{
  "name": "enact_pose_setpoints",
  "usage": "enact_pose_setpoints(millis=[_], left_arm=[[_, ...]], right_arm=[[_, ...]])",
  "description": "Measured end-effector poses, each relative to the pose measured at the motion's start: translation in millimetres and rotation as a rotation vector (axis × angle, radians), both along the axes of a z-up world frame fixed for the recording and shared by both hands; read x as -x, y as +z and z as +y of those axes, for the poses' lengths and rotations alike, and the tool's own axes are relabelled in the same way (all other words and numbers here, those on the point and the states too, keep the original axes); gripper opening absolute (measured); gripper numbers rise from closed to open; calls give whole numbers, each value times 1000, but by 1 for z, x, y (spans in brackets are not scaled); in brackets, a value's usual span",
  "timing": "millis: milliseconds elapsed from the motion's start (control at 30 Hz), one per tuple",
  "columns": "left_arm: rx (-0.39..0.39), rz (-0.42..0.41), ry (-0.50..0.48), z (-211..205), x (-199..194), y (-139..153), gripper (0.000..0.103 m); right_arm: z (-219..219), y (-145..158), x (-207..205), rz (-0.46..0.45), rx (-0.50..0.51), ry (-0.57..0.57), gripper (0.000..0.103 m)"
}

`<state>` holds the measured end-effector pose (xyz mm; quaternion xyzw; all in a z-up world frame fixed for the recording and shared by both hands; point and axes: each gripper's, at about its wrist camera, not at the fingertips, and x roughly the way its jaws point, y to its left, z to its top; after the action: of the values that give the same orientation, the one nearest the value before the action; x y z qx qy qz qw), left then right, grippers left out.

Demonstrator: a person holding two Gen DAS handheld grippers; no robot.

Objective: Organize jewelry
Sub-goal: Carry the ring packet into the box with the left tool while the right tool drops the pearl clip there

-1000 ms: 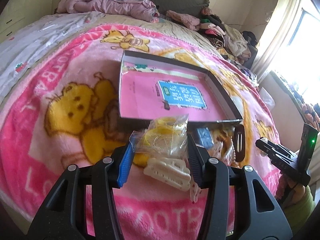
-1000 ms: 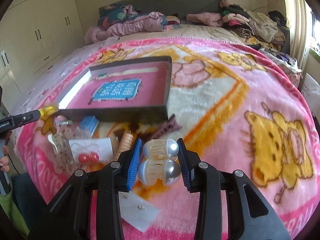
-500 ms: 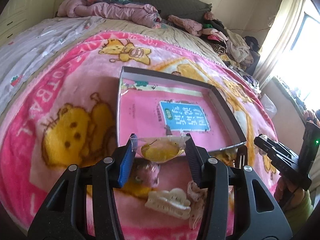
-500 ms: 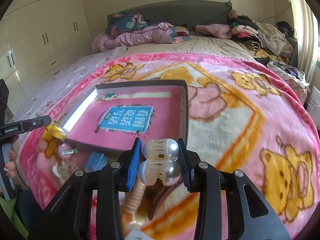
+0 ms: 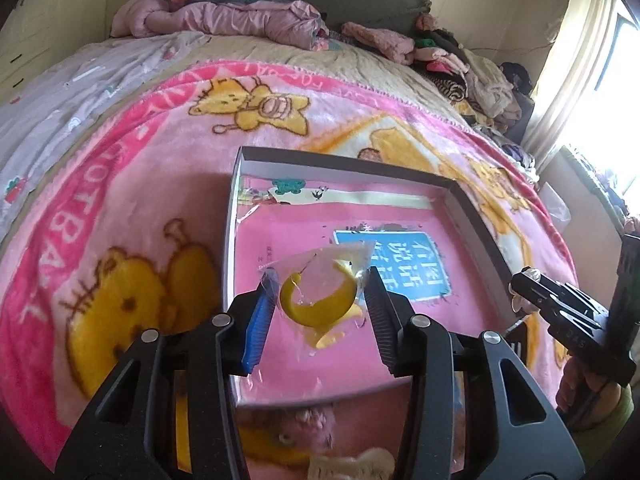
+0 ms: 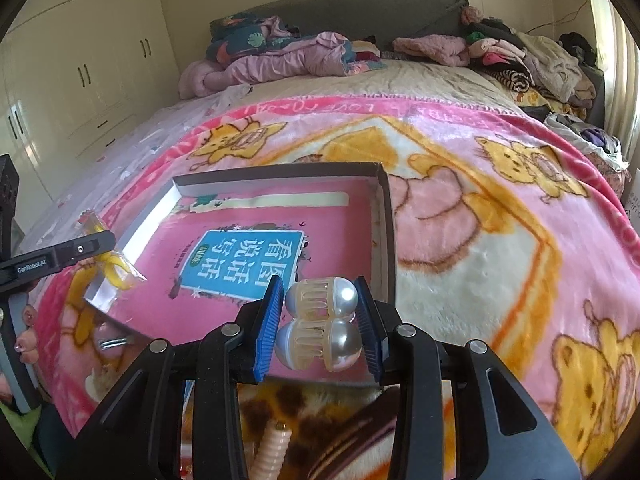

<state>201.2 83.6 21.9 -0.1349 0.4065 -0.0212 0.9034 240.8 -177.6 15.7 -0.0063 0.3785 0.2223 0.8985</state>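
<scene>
Left wrist view: we carry one clear packet (image 5: 320, 280) with a yellow hoop, our left gripper (image 5: 320, 300) having just narrowed its jaws lightly onto it, over the one shallow box (image 5: 472, 208) on the bed, likely to drop it inside. Further right, our right gripper (image 6: 318, 322) clamps two pearl claw clips (image 6: 324, 324) half-wide above the box's near edge, likely for the same reason.

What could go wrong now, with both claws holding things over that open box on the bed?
The left claw pinches only the thin clear bag around a yellow hoop, so the slippery film could slide free early. The right claw grips two rounded pearl clips stacked together; one might pop out sideways. The box sits on a soft blanket, so a bump could tip it.
</scene>
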Motion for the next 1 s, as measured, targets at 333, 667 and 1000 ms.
enact_pose_setpoints(millis=[333,667,1000], left_arm=[[-6,29,-8,-2,-28,-21,35],[-24,41,-10,-1,-33,-30,37],[-43,44,-23,-5,-24,-29,56]], right_arm=[[10,-22,-27,47,17,-13,35],[23,-36,-38,55,57,-12,35],[14,-29,-33,40,37,-20,47]])
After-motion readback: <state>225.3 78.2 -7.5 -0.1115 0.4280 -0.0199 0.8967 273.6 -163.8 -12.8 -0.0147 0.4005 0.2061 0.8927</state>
